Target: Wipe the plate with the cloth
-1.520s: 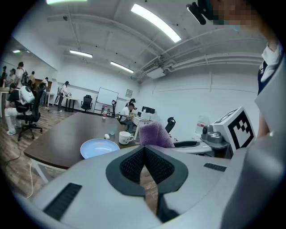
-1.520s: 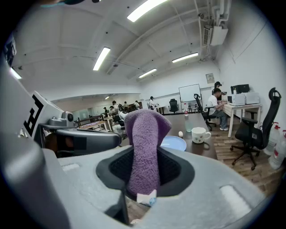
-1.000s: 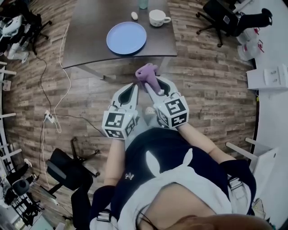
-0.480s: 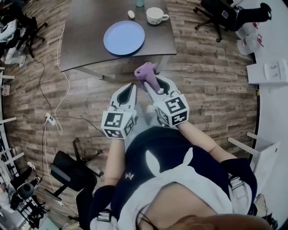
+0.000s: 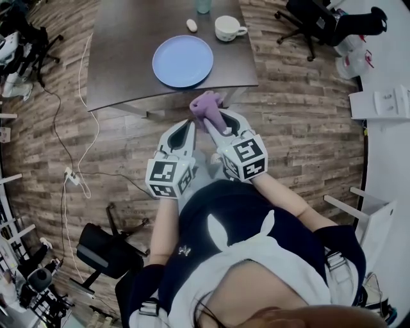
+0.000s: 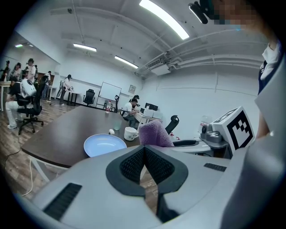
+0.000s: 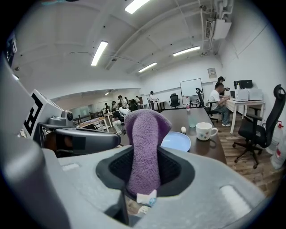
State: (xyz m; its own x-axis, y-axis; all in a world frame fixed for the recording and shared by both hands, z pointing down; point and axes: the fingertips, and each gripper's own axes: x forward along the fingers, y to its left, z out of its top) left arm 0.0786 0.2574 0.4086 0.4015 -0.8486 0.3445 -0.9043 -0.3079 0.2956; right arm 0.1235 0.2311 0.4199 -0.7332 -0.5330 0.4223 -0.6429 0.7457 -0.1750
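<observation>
A light blue plate (image 5: 182, 61) lies on the dark table (image 5: 128, 57), near its front edge; it also shows in the left gripper view (image 6: 104, 145) and behind the cloth in the right gripper view (image 7: 178, 141). My right gripper (image 5: 211, 117) is shut on a purple cloth (image 5: 207, 105), which sticks up between the jaws (image 7: 145, 147) and hangs just short of the table edge. My left gripper (image 5: 186, 126) is beside it, jaws shut with nothing between them (image 6: 144, 157). Both grippers are held in front of the person's body, short of the table.
A white mug (image 5: 229, 27), a small white object (image 5: 191, 24) and a glass (image 5: 204, 6) stand at the table's far side. Office chairs (image 5: 311, 22) sit at the back right and lower left (image 5: 102, 253). Cables (image 5: 73, 173) trail on the wood floor.
Both grippers have drawn a little closer to the table's front edge, the cloth still in the right one. The table and plate look nearer in the head view.
</observation>
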